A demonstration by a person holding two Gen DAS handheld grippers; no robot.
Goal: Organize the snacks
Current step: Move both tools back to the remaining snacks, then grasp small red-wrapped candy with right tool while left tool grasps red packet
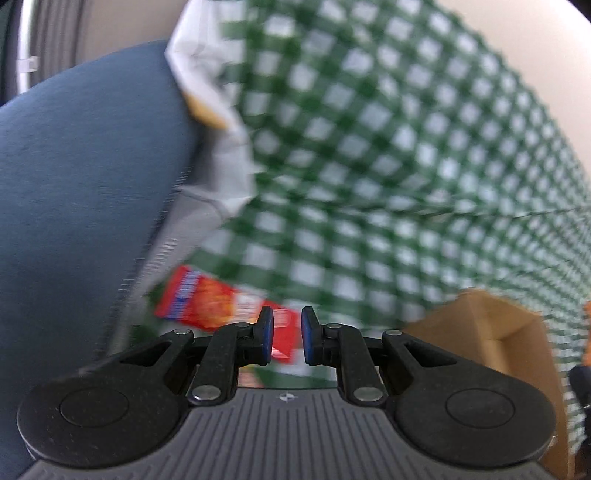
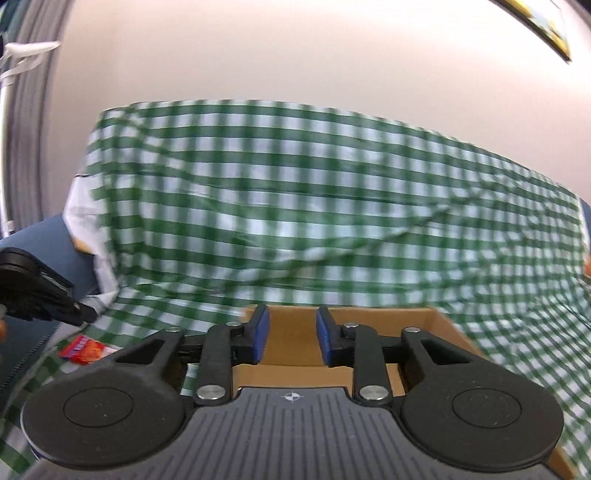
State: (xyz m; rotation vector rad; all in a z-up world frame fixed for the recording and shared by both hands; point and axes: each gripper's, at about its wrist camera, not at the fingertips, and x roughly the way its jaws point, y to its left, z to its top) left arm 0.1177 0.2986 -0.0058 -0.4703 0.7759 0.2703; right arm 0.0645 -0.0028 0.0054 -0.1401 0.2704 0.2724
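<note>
Reaching with empty, parted left tongs (image 1: pixel 287 338) for red snack packet (image 1: pixel 207 302) at 11 o'clock; needs closing, then cardboard box (image 2: pixel 295 332) under empty, parted right tongs (image 2: pixel 291 338).

A home living room: a blue sofa (image 1: pixel 81 177) at nine o'clock, draped with gingham cloth (image 2: pixel 314 192), a framed picture (image 2: pixel 543 26) at one o'clock.

Green-and-white checked cloth (image 2: pixel 332 206) draped ahead, creased, white underside showing at its left edge. Blue cushion (image 1: pixel 81 192) to the left, touching the cloth. Pale wall (image 2: pixel 277 48) beyond. Picture frame (image 2: pixel 543 26) upper right (only a corner visible). Grey curtain (image 2: pixel 26 110) far left.
</note>
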